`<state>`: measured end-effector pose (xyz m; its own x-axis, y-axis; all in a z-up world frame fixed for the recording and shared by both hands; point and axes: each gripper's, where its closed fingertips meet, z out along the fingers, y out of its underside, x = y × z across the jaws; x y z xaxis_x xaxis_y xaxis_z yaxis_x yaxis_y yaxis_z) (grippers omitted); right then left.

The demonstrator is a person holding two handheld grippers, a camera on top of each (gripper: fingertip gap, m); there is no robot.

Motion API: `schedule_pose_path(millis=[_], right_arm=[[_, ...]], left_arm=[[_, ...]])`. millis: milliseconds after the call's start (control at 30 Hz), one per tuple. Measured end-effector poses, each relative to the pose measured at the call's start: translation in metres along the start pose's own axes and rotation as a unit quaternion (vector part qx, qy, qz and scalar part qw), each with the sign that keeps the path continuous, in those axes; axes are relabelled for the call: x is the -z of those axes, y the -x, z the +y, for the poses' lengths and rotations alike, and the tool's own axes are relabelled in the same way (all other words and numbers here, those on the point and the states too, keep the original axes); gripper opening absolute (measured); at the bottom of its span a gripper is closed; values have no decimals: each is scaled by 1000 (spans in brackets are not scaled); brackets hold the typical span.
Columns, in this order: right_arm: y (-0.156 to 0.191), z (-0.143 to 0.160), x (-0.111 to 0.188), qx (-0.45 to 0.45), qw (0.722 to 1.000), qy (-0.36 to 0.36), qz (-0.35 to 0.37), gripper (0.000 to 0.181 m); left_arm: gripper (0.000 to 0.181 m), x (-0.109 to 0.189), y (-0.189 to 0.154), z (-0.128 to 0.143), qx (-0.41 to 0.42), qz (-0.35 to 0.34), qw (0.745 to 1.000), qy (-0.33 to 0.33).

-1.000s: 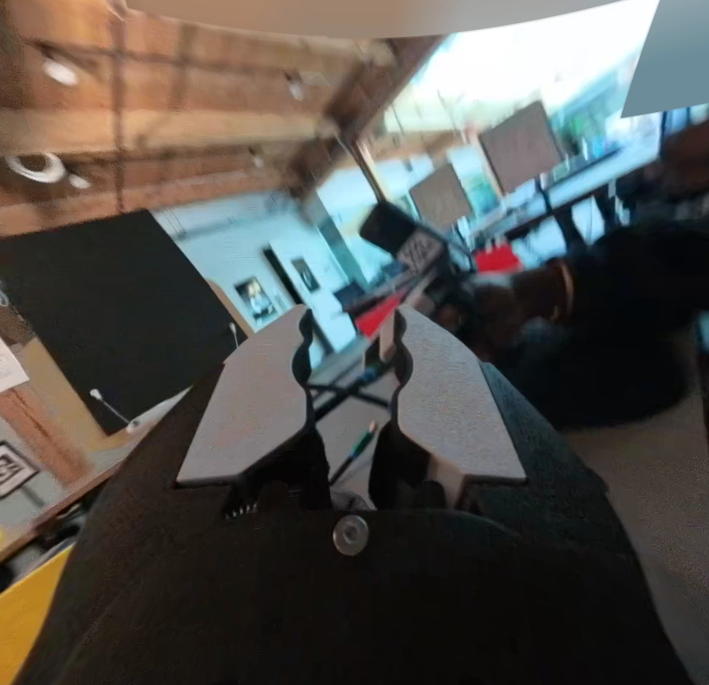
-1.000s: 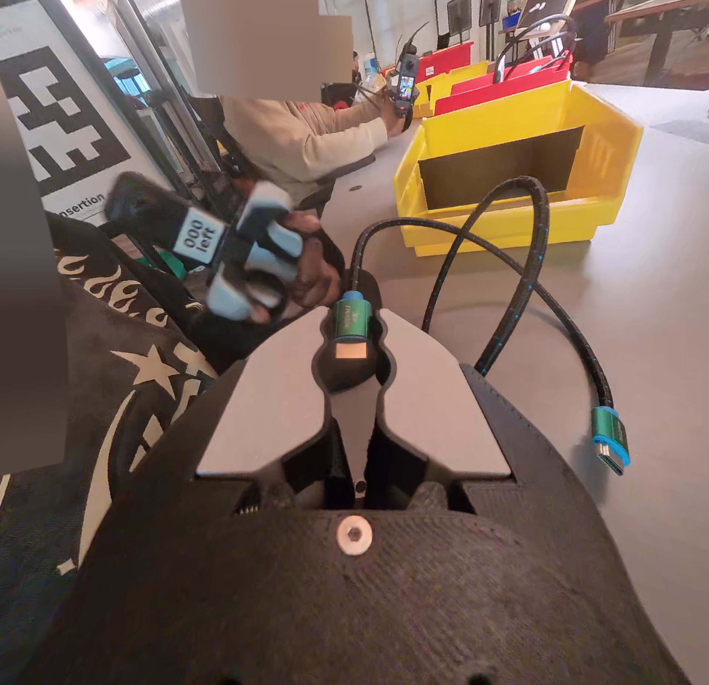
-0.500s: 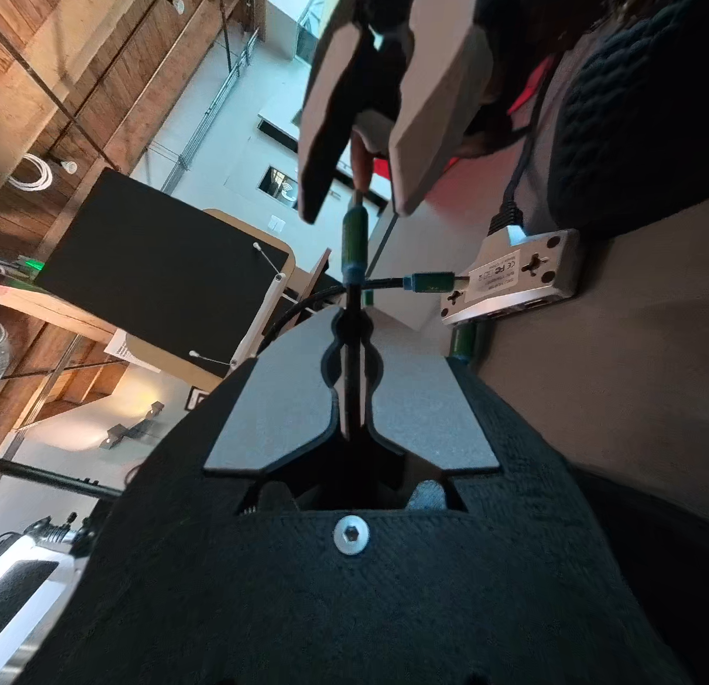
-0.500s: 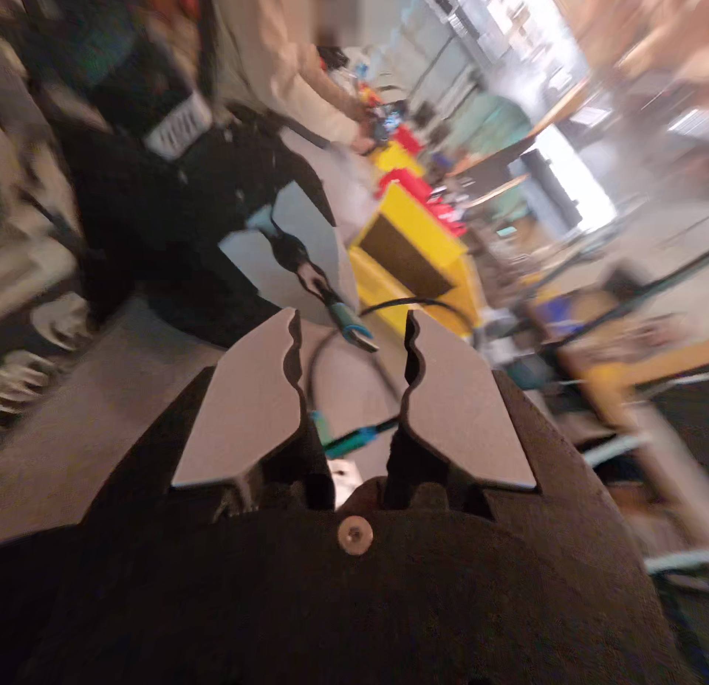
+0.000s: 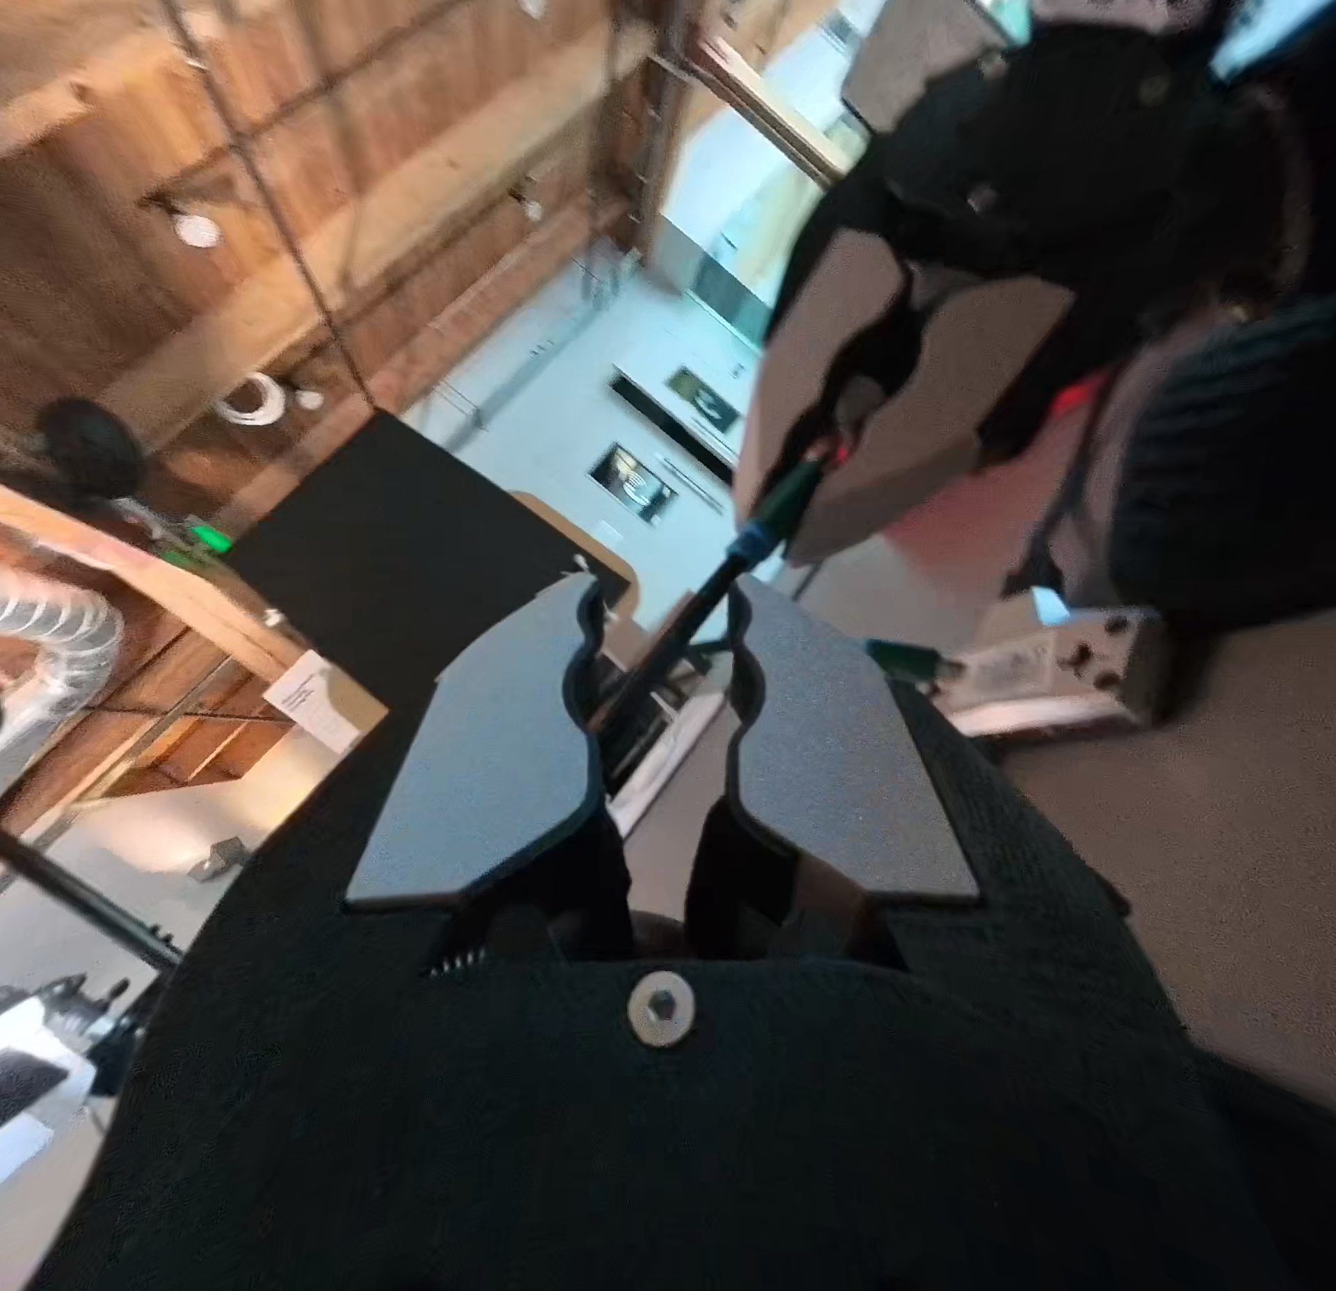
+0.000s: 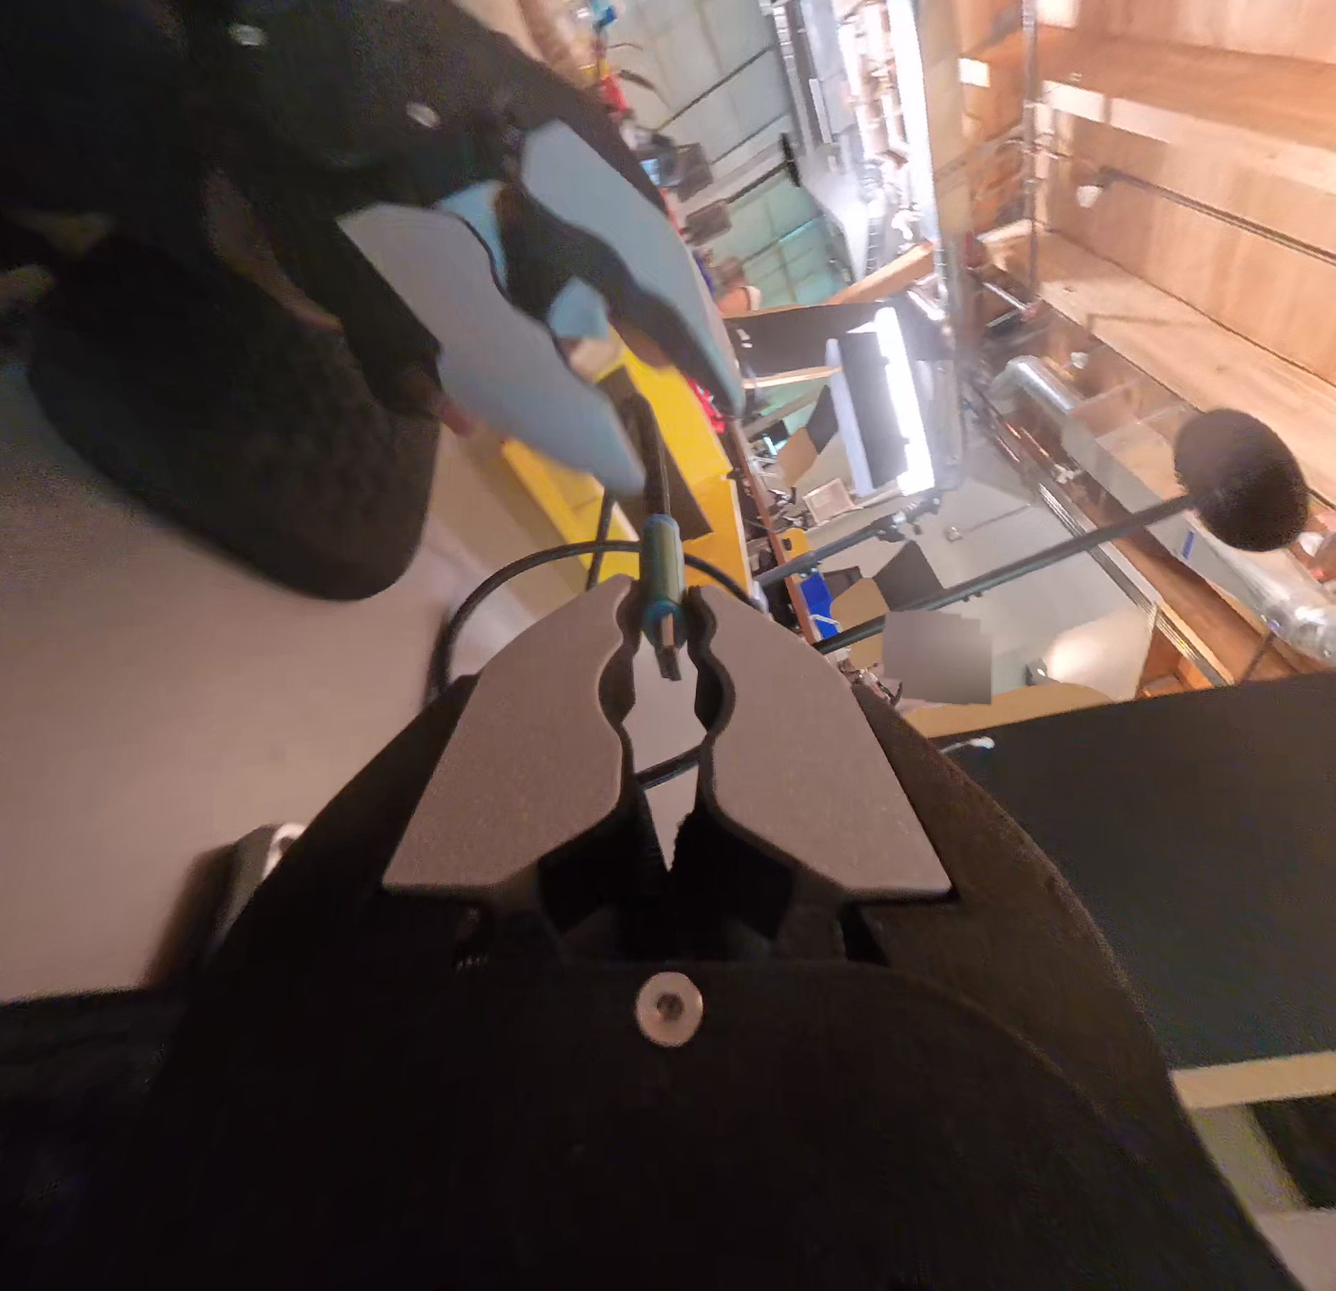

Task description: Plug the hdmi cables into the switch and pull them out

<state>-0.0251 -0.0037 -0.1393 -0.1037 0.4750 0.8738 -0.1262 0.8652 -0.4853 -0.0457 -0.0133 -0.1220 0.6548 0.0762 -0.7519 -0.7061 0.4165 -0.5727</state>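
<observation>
Having closed in since half a second ago, the right gripper [image 6: 659,591] is now pinching the green HDMI plug [image 6: 661,570] between its fingers, while the left gripper [image 5: 661,595] is spreading wide around the black cable [image 5: 672,642], beside the switch [image 5: 1048,667] on the tabletop [image 5: 1157,859].

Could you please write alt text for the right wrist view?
The right hand-held gripper pinches a green HDMI plug, tip pointing at the camera. The left hand-held gripper opposite has the cable between its fingers, above a grey table.
</observation>
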Motion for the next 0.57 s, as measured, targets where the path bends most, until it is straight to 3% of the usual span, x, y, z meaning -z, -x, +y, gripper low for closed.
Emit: schedule_pose_path(millis=[67,133,233,367,467,567], right_arm=[[-24,-3,-3,-16,999,-7,36,11],[-53,-11,-6,-3,997,-16,70,11],[-110,-25,-15,50,989,-24,138,11],[-199,-53,7,41,957,-77,278,11],[-230,-77,47,-76,932,-182,304,12],[-223,-89,74,-276,890,-289,218,12]], left_arm=[[42,20,45,-20,64,-116,988,-79],[44,42,77,-25,132,-181,966,-132],[52,53,97,-12,216,-213,942,-146],[52,52,97,-9,212,-211,944,-141],[50,47,91,-11,190,-199,952,-134],[53,44,90,-4,227,-188,947,-126]])
